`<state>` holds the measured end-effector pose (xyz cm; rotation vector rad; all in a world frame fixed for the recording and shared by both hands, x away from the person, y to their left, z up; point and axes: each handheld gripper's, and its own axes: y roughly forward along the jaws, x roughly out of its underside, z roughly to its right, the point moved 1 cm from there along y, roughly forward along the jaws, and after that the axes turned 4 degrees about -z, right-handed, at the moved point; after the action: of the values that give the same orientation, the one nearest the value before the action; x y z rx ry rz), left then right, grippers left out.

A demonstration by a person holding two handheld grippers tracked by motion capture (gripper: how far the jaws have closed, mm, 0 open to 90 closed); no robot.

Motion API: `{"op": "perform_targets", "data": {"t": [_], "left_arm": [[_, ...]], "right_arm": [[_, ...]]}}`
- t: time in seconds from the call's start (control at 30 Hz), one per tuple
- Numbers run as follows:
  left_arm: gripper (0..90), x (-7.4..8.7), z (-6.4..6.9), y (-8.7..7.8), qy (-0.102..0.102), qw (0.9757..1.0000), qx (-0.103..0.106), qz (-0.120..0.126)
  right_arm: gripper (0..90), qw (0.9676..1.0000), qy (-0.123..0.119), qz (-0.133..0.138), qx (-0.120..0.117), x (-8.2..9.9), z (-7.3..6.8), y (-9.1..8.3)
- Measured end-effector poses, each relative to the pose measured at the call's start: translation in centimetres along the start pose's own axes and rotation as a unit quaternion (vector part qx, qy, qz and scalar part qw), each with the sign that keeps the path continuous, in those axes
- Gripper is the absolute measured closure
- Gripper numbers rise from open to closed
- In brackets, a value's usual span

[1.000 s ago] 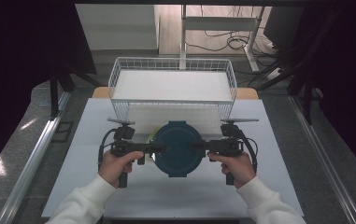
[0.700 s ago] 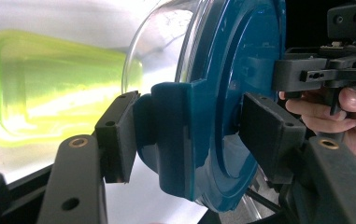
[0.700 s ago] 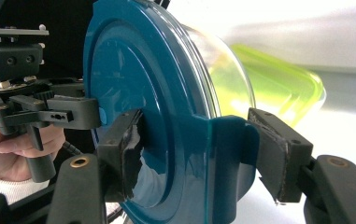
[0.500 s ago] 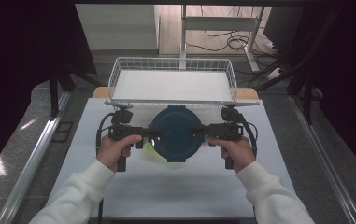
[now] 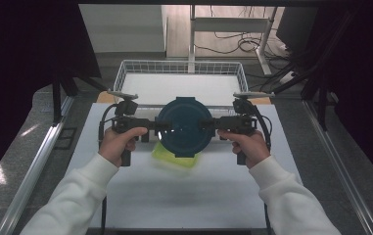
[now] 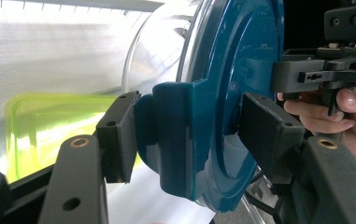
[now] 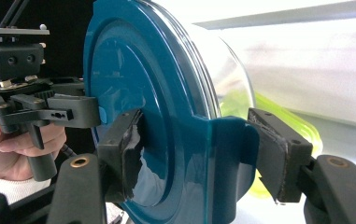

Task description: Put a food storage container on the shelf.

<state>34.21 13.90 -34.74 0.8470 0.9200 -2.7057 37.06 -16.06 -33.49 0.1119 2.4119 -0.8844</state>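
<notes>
So the person's got a round clear container with a teal lid (image 5: 183, 126) pinched from both sides: left gripper (image 5: 151, 126) clamped on the lid's latch tab on one side, right gripper (image 5: 212, 124) clamped on the tab opposite. Makes sense to me, the tabs stick out and give flat spots to bite on, and holding both sides keeps it level. It looks lifted off the white table (image 5: 184, 196), out over the middle. Underneath it sits a yellow-green tub (image 5: 178, 159), partly hidden. Just behind is a wire basket (image 5: 125, 73), looks empty, so probably that's the destination. Its near rim is the only thing in the way; they'd need to clear it.
</notes>
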Motion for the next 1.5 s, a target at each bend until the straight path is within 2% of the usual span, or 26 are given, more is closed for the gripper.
{"op": "perform_targets", "data": {"t": [0.33, 0.47, 0.8, 0.97, 1.2, 1.5], "left_arm": [[40.8, -1.9, 0.2, -0.8, 0.006, 1.0, -0.003, 0.004], [40.9, -2.8, 0.0, -0.9, 0.001, 1.0, -0.002, 0.002], [40.9, -5.7, -0.3, -1.3, 0.006, 1.0, -0.004, 0.002], [41.0, -7.3, -0.8, -1.2, 0.004, 1.0, -0.007, 0.002], [41.1, -8.8, -1.4, -0.8, -0.001, 1.0, -0.001, 0.005], [41.2, -10.6, -1.4, -0.8, 0.009, 0.9999, -0.003, 0.009]], "right_arm": [[37.6, 1.0, -0.005, 0.004, -0.005, -1.8, -0.4, -0.2], [37.6, 1.0, -0.006, 0.003, -0.004, -2.7, -0.5, -0.2], [37.9, 0.9999, -0.008, 0.008, -0.008, -5.3, -0.5, -0.1], [37.9, 0.9999, -0.006, 0.007, -0.012, -7.1, -0.1, 0.1], [38.0, 1.0, -0.004, 0.005, -0.006, -8.6, 0.3, 0.3], [38.0, 0.9999, -0.003, 0.01, -0.007, -10.5, 0.6, 0.0]]}}
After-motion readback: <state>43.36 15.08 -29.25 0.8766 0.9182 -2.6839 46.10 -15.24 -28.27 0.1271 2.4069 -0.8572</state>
